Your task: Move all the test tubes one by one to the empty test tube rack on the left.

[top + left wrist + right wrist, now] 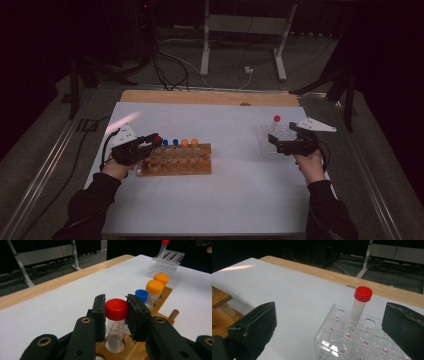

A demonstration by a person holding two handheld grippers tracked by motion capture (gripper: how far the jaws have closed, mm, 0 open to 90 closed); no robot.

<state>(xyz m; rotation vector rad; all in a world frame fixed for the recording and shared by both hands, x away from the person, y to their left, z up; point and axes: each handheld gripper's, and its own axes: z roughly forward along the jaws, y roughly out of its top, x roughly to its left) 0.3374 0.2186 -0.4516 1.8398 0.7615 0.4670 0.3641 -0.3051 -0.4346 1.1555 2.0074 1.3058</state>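
Left claw (pixel 116 315) clamping red-capped tube (pixel 116 312), wooden rack (pixel 163 295), high view blurs grip

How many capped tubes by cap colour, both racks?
Red: 2, one in the wooden rack gripped by the left gripper, red-capped tube, and one in the clear rack, red-capped tube
Blue: 2, blue-capped tubes
Orange: 2, orange-capped tubes
Total: 6

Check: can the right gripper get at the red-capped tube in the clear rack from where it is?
Probably yes: the right gripper is open, the red-capped tube stands upright ahead between its jaws, and nothing blocks the way.
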